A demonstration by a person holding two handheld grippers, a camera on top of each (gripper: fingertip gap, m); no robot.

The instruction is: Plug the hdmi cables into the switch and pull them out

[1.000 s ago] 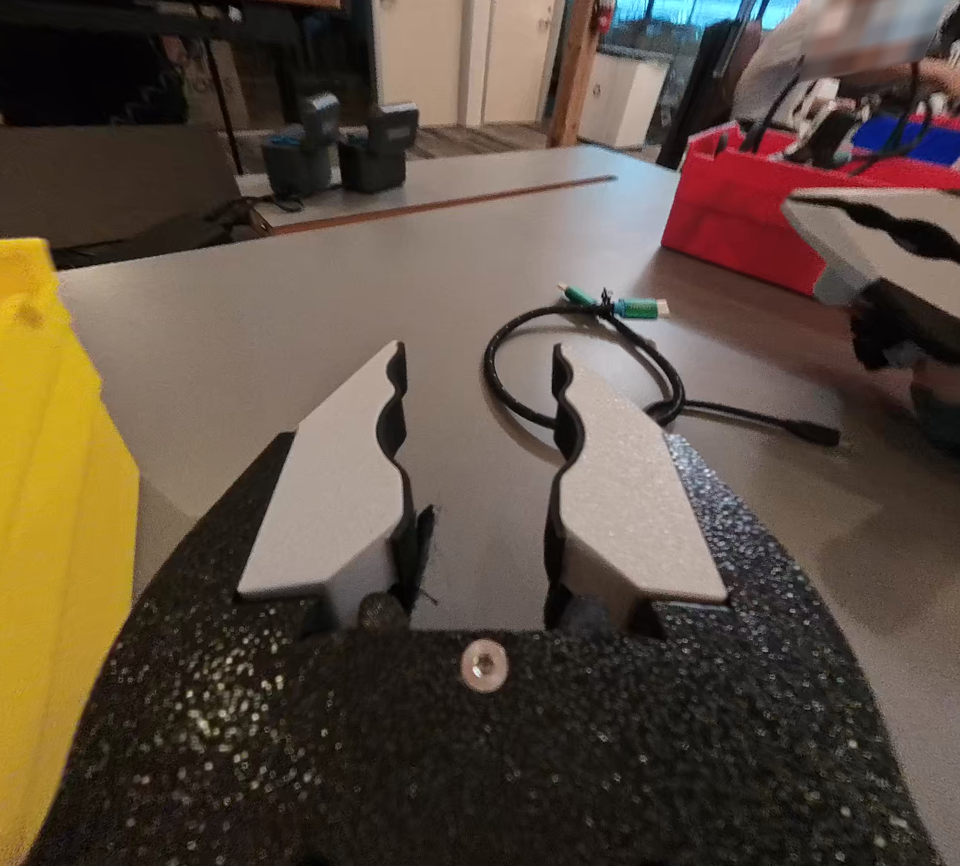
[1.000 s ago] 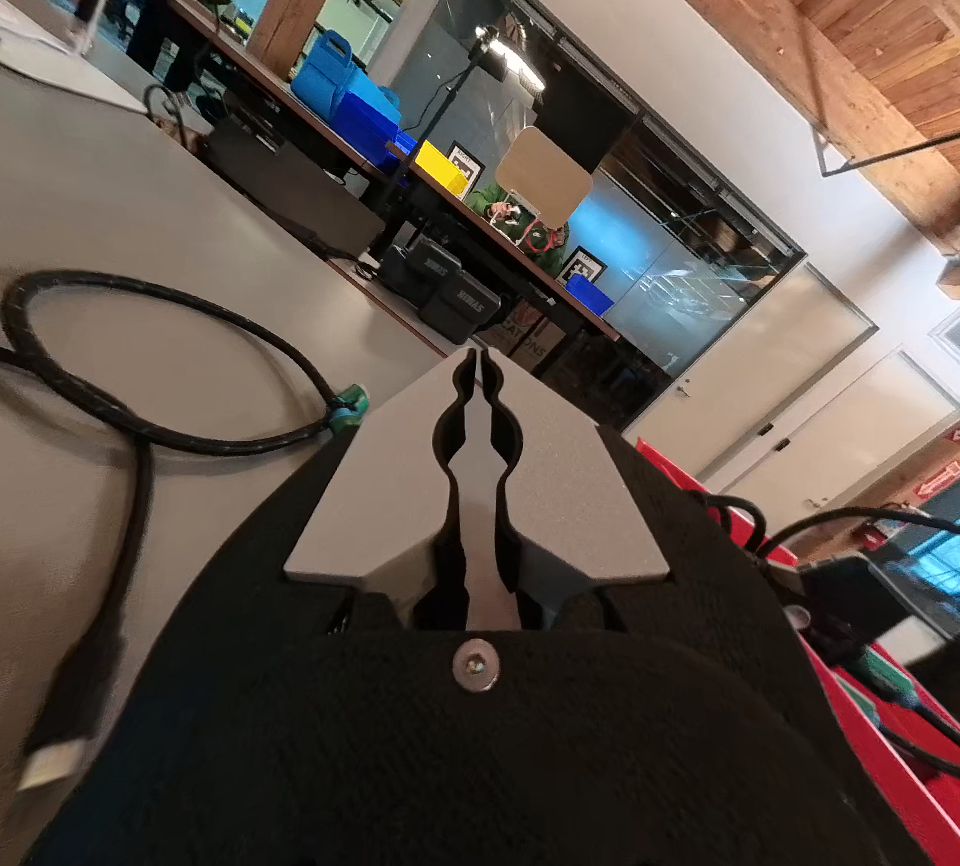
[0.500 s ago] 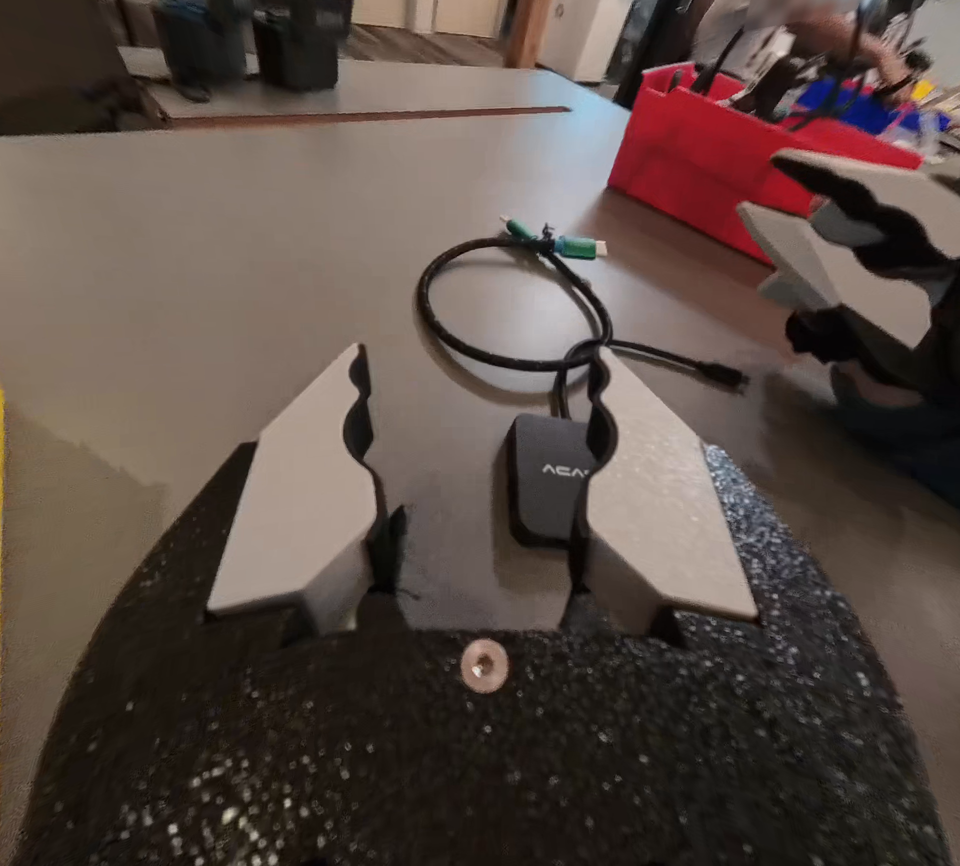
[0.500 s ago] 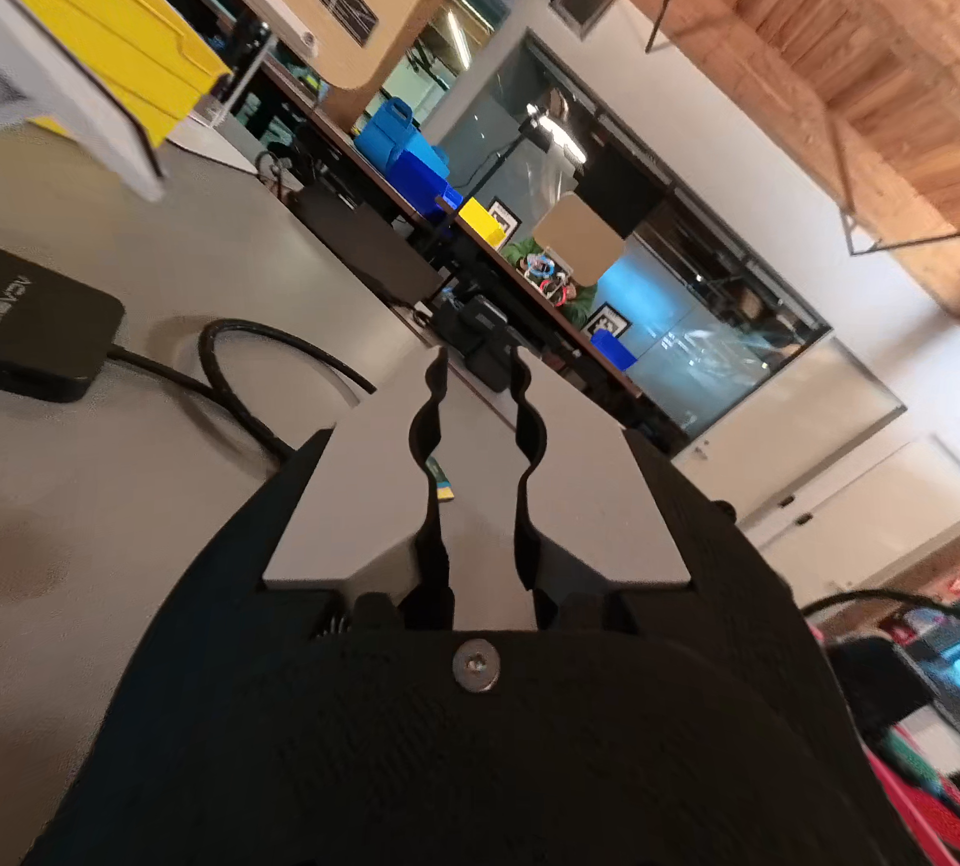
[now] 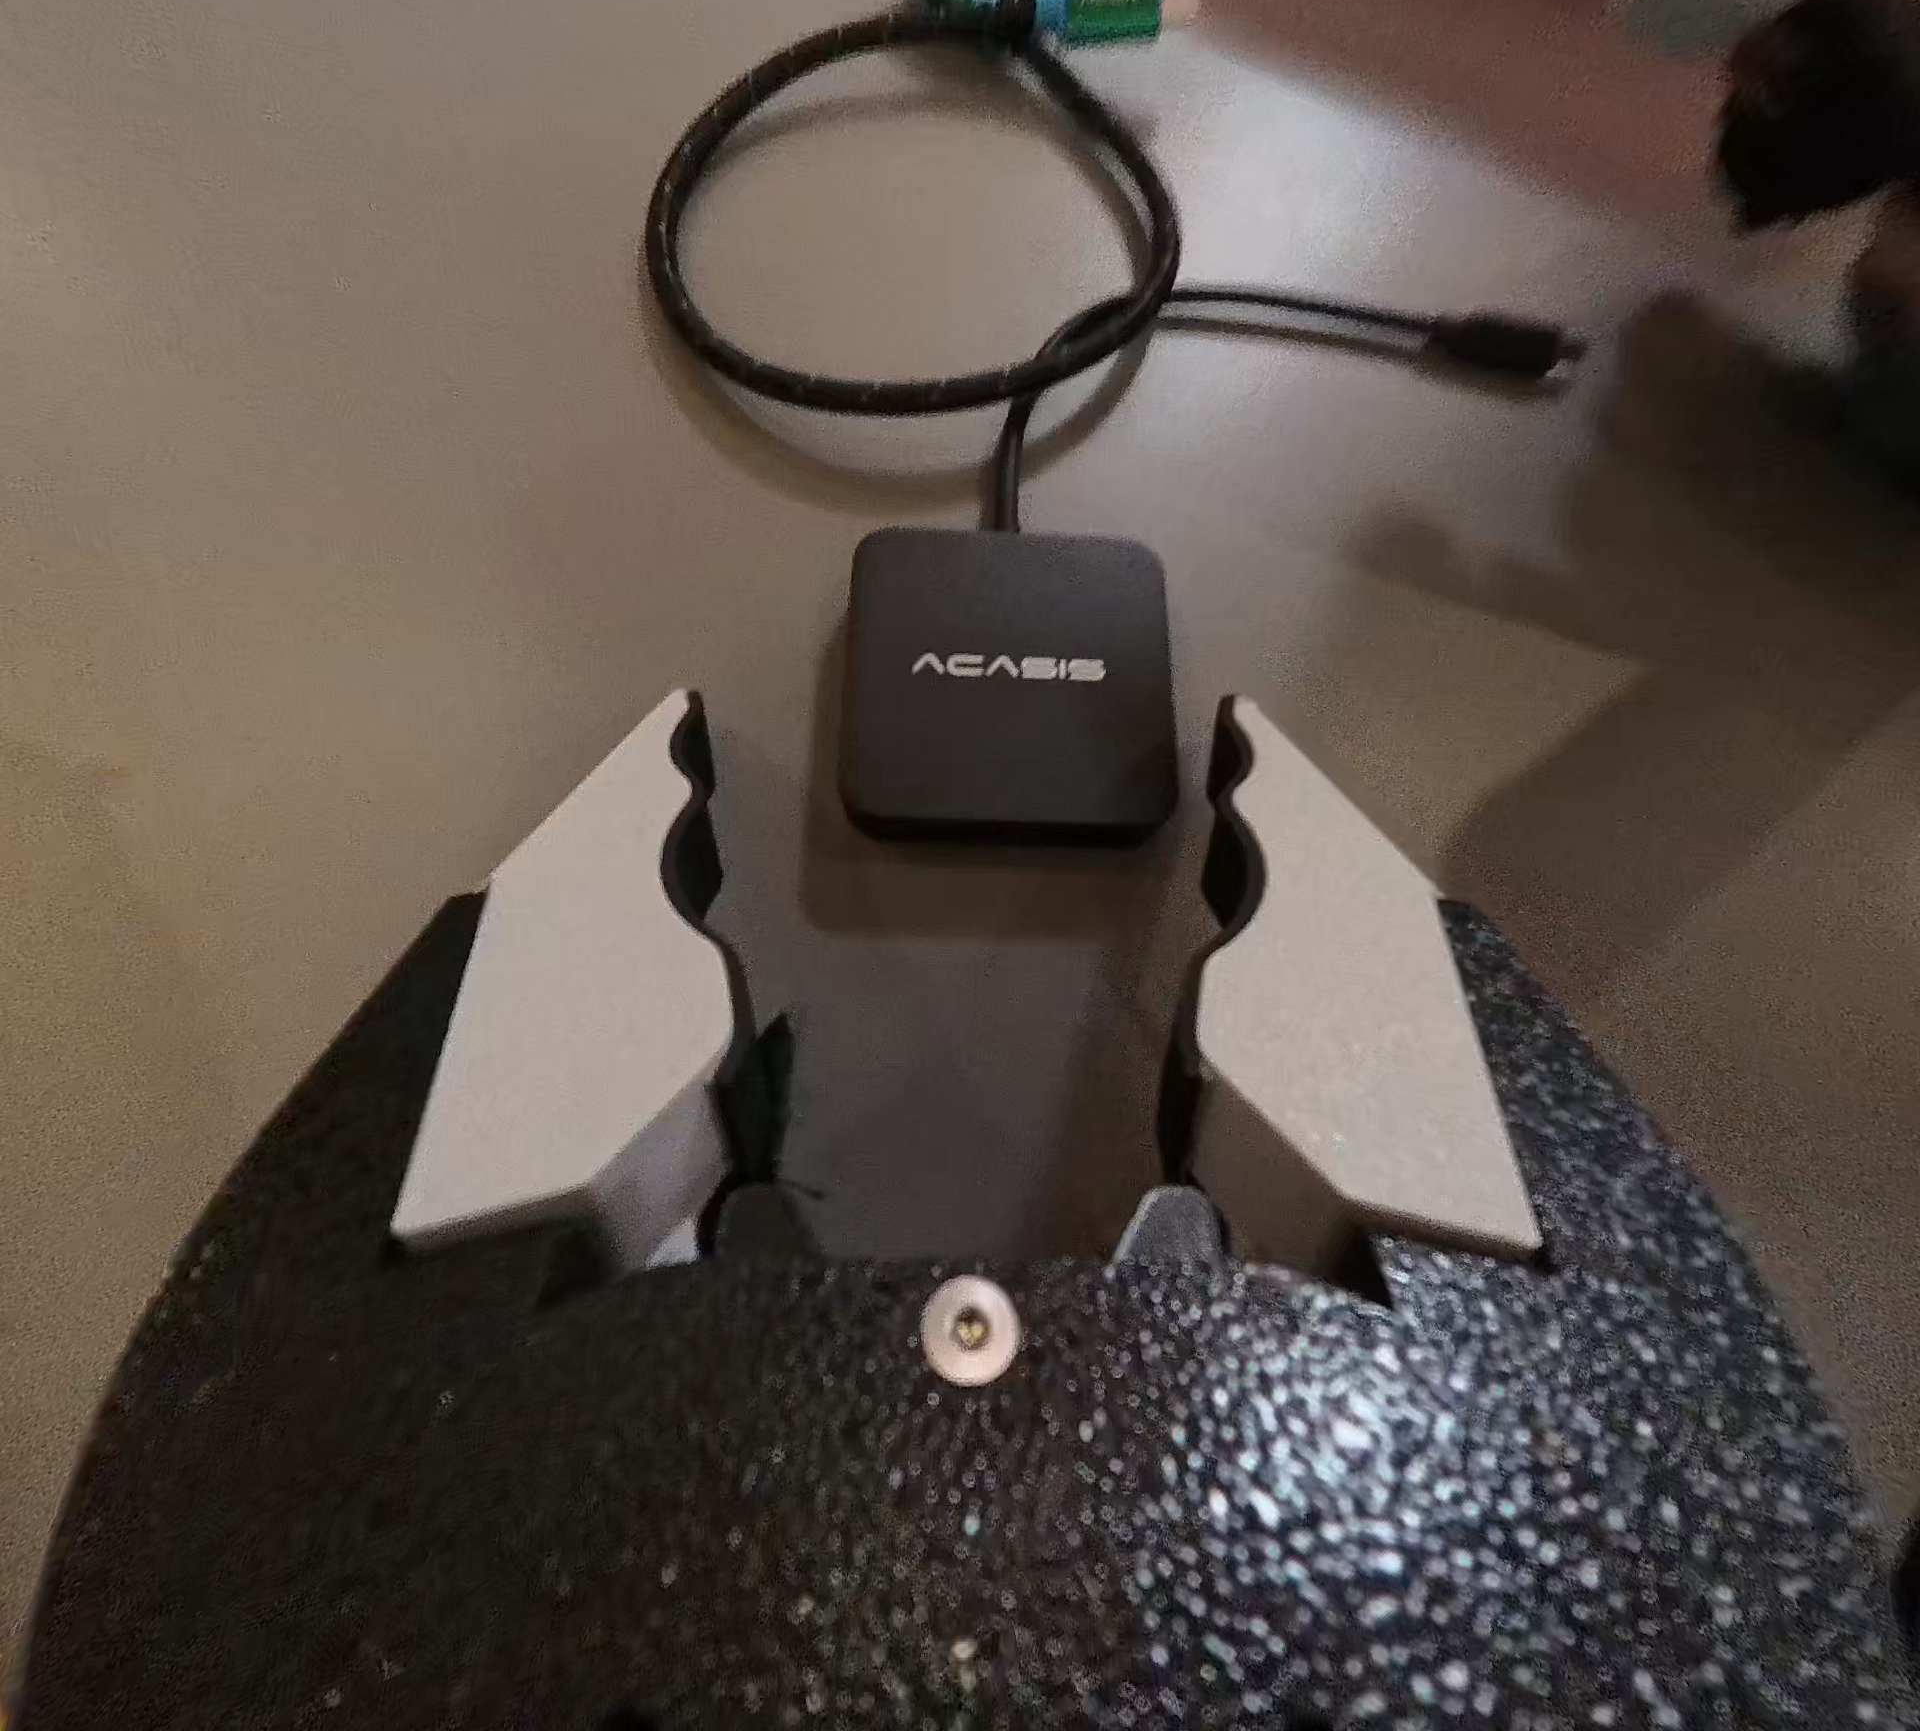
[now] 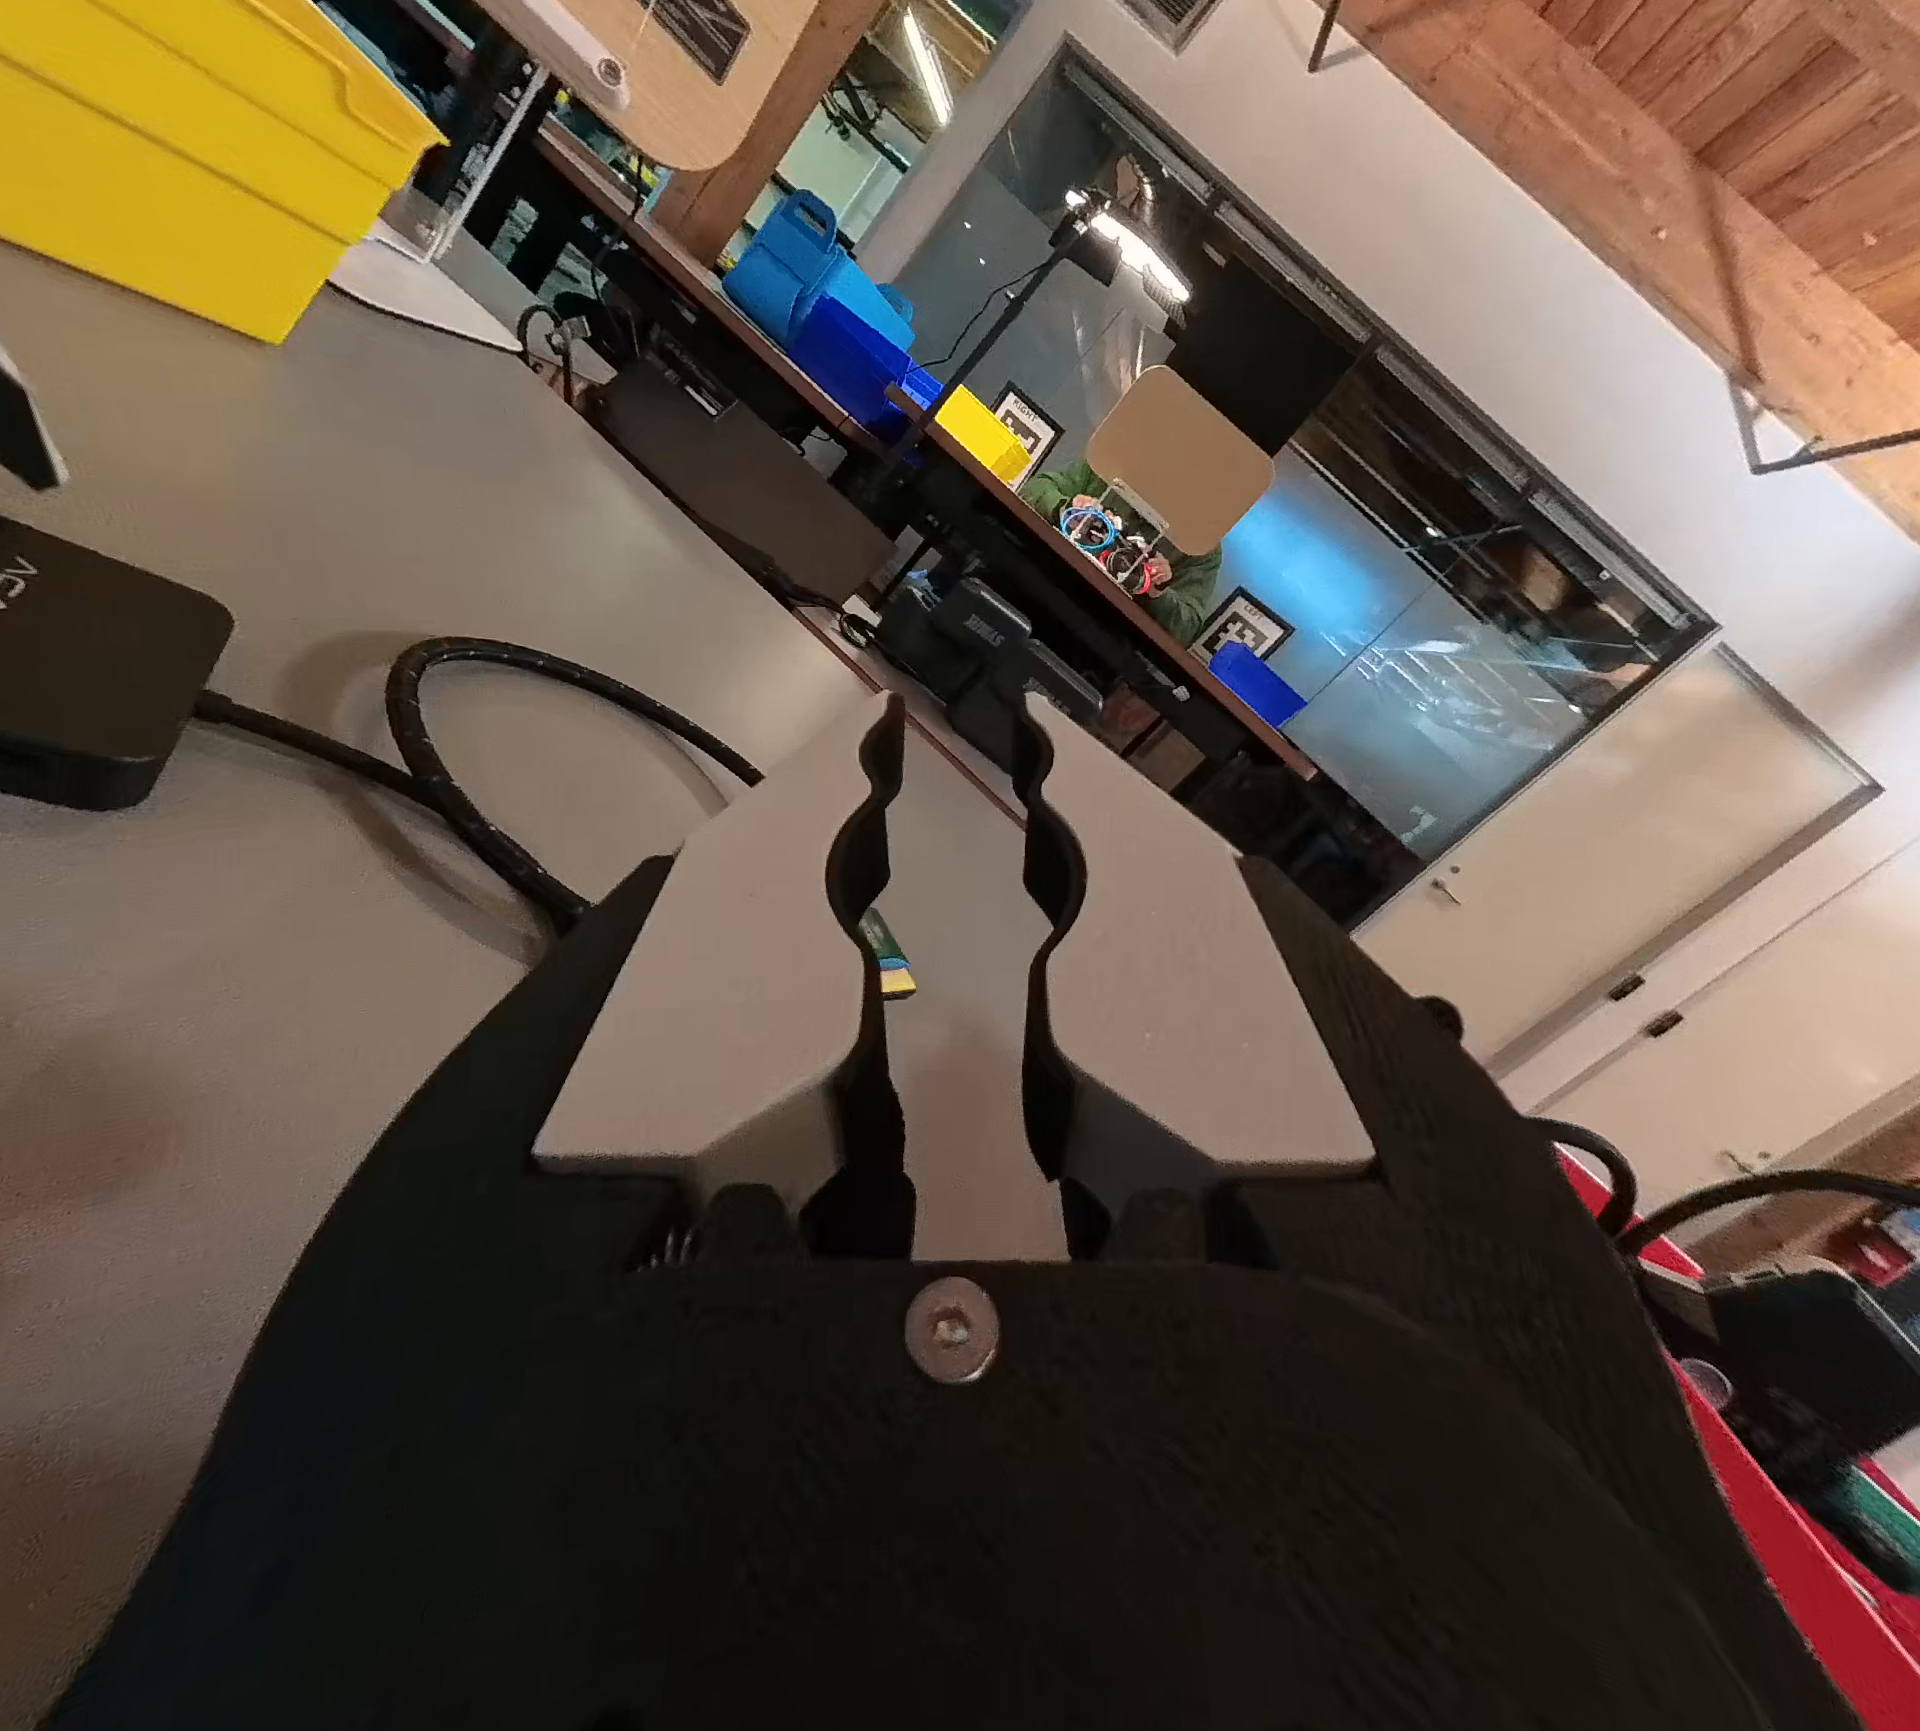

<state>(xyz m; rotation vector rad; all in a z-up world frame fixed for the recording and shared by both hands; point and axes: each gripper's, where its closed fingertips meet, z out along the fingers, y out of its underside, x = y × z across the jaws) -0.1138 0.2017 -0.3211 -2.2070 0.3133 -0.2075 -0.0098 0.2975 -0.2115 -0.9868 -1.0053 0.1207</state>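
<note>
Grey table (image 5: 312,331); left hand-held gripper (image 5: 961,715) agape over switch (image 5: 1006,684)

The left hand-held gripper (image 5: 961,725) has two pale grey fingers (image 5: 582,985) with wavy black-lined inner edges, set on a speckled black body with one silver screw (image 5: 968,1330); the right hand-held gripper (image 6: 956,736) looks alike, its body matt black, its screw (image 6: 951,1335) hex-socketed.

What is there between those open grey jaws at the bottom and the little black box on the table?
Nothing visible. The left gripper is open, and the black switch lies flat on the bare grey table just ahead, partly between the jaw tips. The coiled braided cable lies beyond the box, not in the way.
</note>
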